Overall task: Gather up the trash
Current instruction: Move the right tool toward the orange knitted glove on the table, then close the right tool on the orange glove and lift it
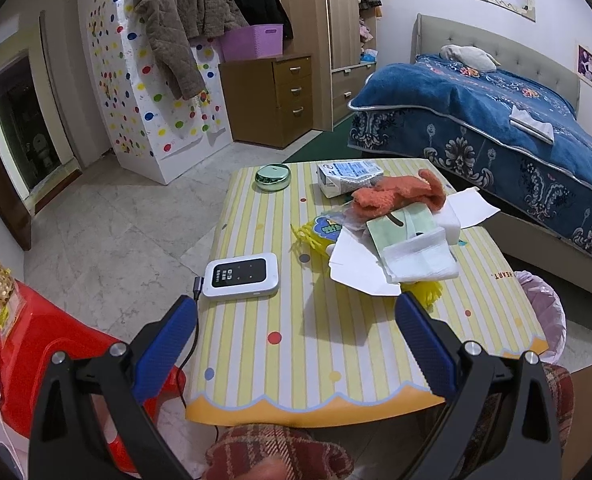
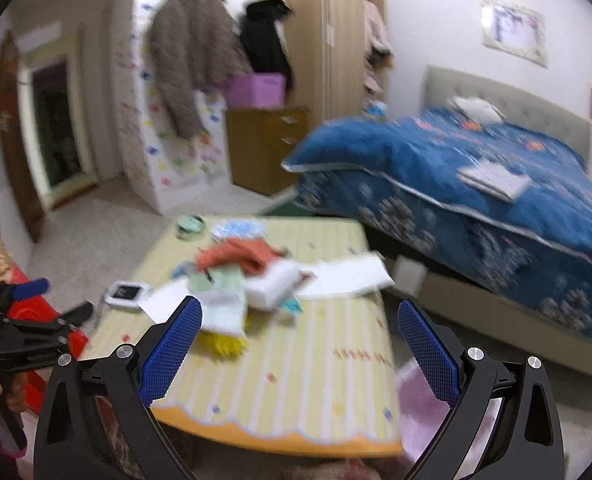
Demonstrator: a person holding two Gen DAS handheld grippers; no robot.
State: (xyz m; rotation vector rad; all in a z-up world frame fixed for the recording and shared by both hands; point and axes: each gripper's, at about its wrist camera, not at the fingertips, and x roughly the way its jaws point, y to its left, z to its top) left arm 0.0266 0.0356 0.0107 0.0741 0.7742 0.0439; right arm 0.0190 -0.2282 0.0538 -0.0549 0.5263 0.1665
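Left gripper [image 1: 296,344], lower centre of the left wrist view: blue cross-hatched pads spread wide, grasping nothing, above the near edge of a small table [image 1: 336,360] with a yellow-and-white striped top and scalloped orange border. Right gripper [image 2: 300,344], lower centre of the right wrist view: likewise spread wide and unloaded (this view is motion-blurred).

Trash pile, centre right of the left view: white paper sheets [image 1: 360,268], a folded tissue [image 1: 424,258], yellow fringed plastic [image 1: 426,292] and a flattened milk carton [image 1: 348,176], with a fuzzy orange cloth [image 1: 400,196] on top.

Only the left view resolves the white glossy pocket device [image 1: 241,276] with its cable, the round green tin [image 1: 273,177] and the pink-lined bin [image 1: 544,312] at the table's right edge. Only the right view shows the left gripper from outside, at middle left.
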